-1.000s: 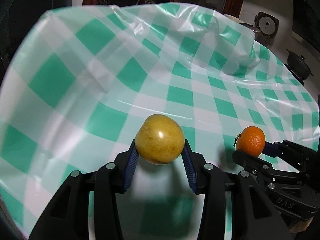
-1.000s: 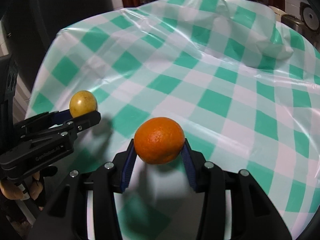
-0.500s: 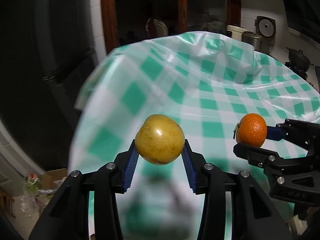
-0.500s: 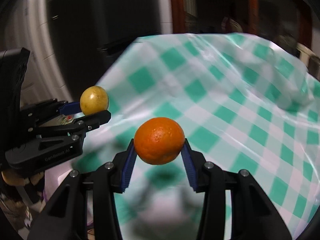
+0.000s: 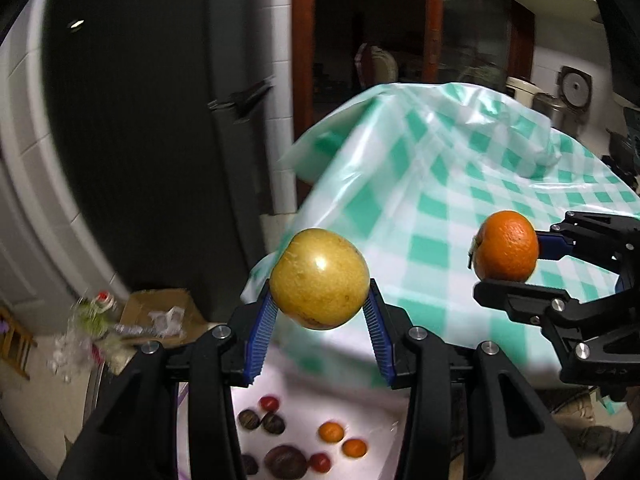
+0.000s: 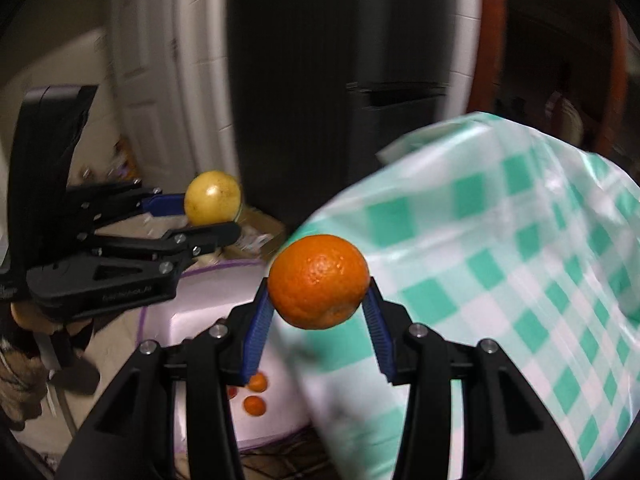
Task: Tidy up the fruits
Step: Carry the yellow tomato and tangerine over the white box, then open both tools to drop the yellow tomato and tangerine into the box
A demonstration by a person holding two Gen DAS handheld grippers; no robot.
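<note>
My left gripper (image 5: 319, 280) is shut on a yellow-green round fruit (image 5: 319, 278), held in the air past the table's left edge. My right gripper (image 6: 318, 286) is shut on an orange (image 6: 318, 280), just right of the left one. Each shows in the other's view: the orange (image 5: 506, 246) in the right gripper (image 5: 508, 258), the yellow fruit (image 6: 213, 197) in the left gripper (image 6: 210, 214). Below both lies a white box (image 5: 376, 420) holding several small fruits: two small oranges (image 5: 331, 431), red ones (image 5: 269, 403) and dark ones (image 5: 286, 460).
A table under a green-and-white checked plastic cloth (image 5: 460, 184) fills the right. A dark fridge (image 5: 160, 120) and a doorway stand behind. A cardboard box (image 5: 160, 312) with rubbish sits on the floor at left. Kitchen pots (image 5: 552, 108) stand far right.
Both grippers swung left and upward together, off the tabletop to beyond its left edge, each still gripping its fruit. The white box with small fruits has come into view below.
</note>
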